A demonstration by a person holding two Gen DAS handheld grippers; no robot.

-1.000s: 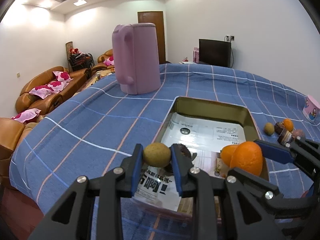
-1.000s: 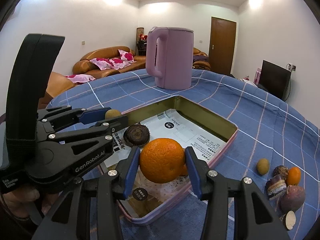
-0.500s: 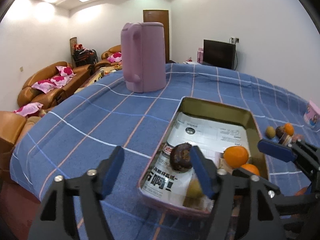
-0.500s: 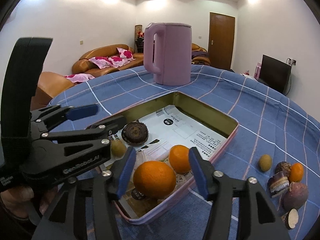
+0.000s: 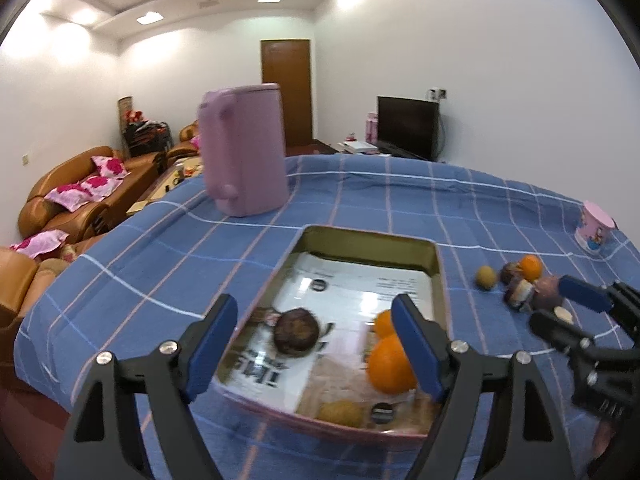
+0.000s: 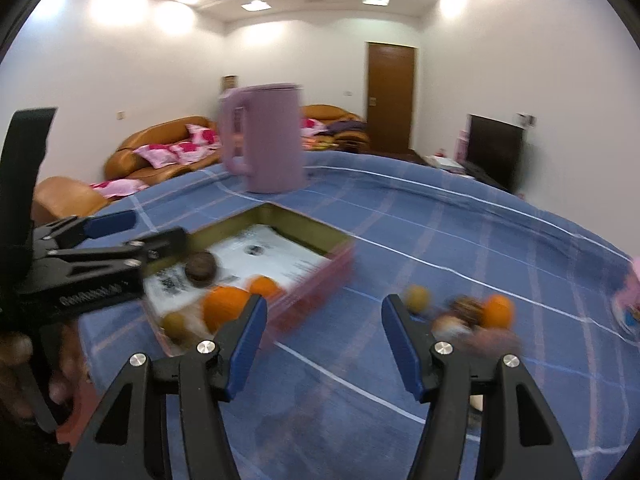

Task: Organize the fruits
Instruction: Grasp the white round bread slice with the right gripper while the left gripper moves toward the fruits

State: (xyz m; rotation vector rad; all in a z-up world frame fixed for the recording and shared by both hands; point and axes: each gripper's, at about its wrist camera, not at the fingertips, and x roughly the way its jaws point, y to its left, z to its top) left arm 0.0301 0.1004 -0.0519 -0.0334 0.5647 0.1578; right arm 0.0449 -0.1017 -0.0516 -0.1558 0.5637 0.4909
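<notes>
Lower centre, tin tray (image 5: 437, 264): two oranges (image 5: 390, 364), two other fruits. Right, on cloth: loose fruits (image 5: 520, 280) remaining. Left gripper (image 5: 316, 346), right gripper (image 6: 322, 344): both apart, empty.

Bare tablecloth (image 6: 460, 264) between tray (image 6: 320, 276) and loose fruit cluster (image 6: 472, 312).

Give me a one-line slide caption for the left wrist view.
Open left tongs above a metal tin holding two oranges, more fruit waiting on the blue checked tablecloth.
</notes>
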